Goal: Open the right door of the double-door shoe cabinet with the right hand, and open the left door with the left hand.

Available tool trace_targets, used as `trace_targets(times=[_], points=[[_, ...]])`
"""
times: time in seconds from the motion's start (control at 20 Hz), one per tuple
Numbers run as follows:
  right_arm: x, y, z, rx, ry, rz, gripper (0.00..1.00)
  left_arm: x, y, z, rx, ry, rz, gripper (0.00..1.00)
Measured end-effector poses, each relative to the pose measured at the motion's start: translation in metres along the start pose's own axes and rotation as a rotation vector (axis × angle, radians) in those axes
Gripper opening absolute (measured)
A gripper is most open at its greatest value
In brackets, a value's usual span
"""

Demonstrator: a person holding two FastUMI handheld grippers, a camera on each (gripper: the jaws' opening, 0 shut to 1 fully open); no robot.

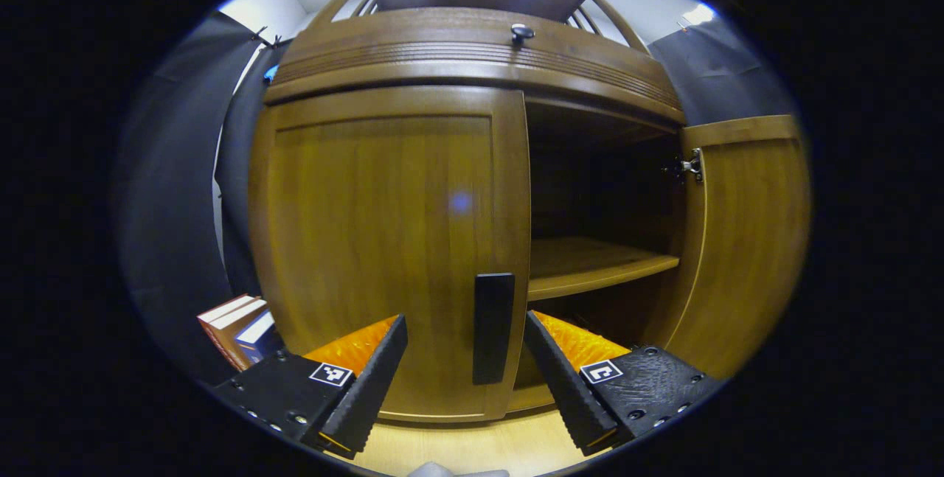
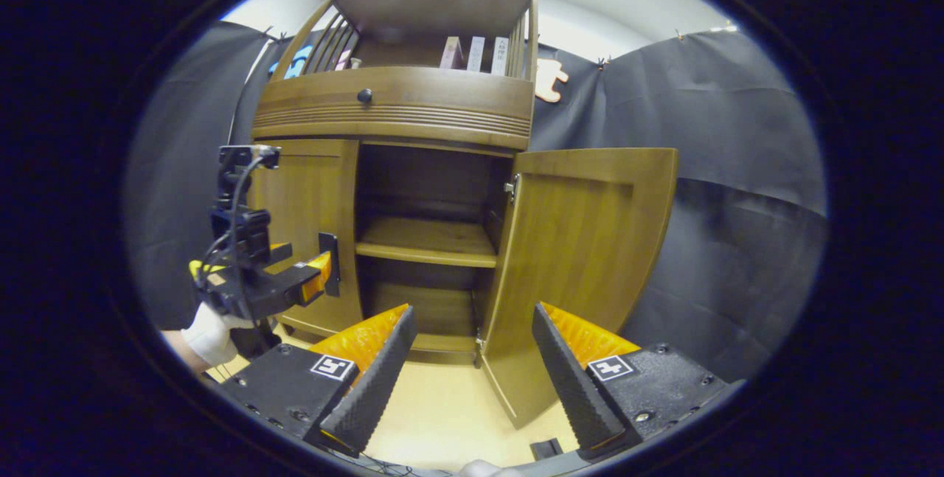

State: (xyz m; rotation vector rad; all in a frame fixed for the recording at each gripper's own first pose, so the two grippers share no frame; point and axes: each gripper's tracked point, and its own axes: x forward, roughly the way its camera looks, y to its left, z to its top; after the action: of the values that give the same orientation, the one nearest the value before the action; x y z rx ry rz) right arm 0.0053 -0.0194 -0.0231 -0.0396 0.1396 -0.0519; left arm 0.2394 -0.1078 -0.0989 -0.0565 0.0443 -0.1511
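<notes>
Shoe cabinet (image 2: pixel 413 189) sat right in front of us against the black cloth wall, standing on a pale floor (image 2: pixel 450 418). Its right door (image 2: pixel 582 256) was already swung wide open, so we could see the dark inside and a wooden shelf (image 2: pixel 428 241) across the middle. The left door (image 1: pixel 391 241) was closed, flush with the frame.

In the left gripper view, our left gripper (image 1: pixel 466 374) was just in front of the closed door with its jaws spread wide and nothing between them. The door's dark vertical handle (image 1: pixel 493 326) sat in the gap between the two fingers, but we honestly couldn't tell if either finger touched it. From the right gripper view that same gripper showed up at the left edge, held by a white-gloved hand (image 2: pixel 210 333), with its tips right by the handle.

Our right gripper (image 2: pixel 472 374) hung back, apart from the cabinet, jaws wide open and empty too, pointed at the lower edge of the open door.

Other bits we noticed: a drawer (image 2: pixel 398 105) with a small round knob (image 2: pixel 364 96) above the doors, an open top shelf with a few books (image 2: pixel 476 54) standing upright, and a small stack of books (image 1: pixel 240 326) beside the cabinet's left side in the left gripper view. A metal hinge (image 1: pixel 692 165) showed at the top of the open door.
</notes>
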Motion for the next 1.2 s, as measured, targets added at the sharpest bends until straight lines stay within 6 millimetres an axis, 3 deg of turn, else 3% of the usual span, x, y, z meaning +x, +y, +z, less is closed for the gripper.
trace_targets(times=[0.3, 0.4, 0.45, 0.5, 0.55, 0.6, 0.65, 0.95, 1.0, 1.05, 1.2], points=[[-0.011, -0.007, -0.012, -0.022, 0.048, -0.035, 1.00, 0.033, -0.010, -0.007, 0.014, -0.012, -0.008, 1.00], [-0.013, -0.007, -0.016, -0.031, 0.054, -0.034, 1.00, 0.039, -0.006, -0.009, 0.024, -0.013, 0.010, 0.76], [-0.014, -0.005, -0.021, -0.036, 0.056, -0.031, 1.00, 0.041, -0.006, -0.010, 0.023, -0.013, 0.017, 0.73], [-0.015, -0.003, -0.022, -0.039, 0.059, -0.027, 1.00, 0.038, -0.009, -0.008, 0.032, -0.028, 0.011, 0.53], [-0.018, -0.003, -0.022, -0.039, 0.060, -0.025, 1.00, 0.038, -0.010, -0.008, 0.052, -0.021, 0.004, 0.71], [-0.019, -0.002, -0.022, -0.038, 0.062, -0.025, 1.00, 0.033, -0.012, -0.009, 0.056, -0.016, -0.004, 0.44], [-0.021, -0.003, -0.024, -0.034, 0.064, -0.023, 1.00, 0.041, -0.014, -0.013, 0.061, -0.011, -0.007, 0.30], [-0.031, 0.001, -0.027, -0.023, 0.061, -0.008, 1.00, 0.032, -0.014, -0.014, 0.036, 0.006, -0.031, 0.27], [-0.033, 0.001, -0.028, -0.019, 0.059, -0.004, 1.00, 0.028, -0.015, -0.016, 0.036, 0.012, -0.039, 0.14], [-0.035, 0.001, -0.028, -0.015, 0.058, -0.001, 1.00, 0.018, -0.015, -0.014, 0.037, 0.011, -0.048, 0.20], [-0.044, -0.001, -0.034, -0.002, 0.060, 0.001, 1.00, -0.009, -0.011, -0.015, 0.042, -0.001, -0.058, 0.20]])
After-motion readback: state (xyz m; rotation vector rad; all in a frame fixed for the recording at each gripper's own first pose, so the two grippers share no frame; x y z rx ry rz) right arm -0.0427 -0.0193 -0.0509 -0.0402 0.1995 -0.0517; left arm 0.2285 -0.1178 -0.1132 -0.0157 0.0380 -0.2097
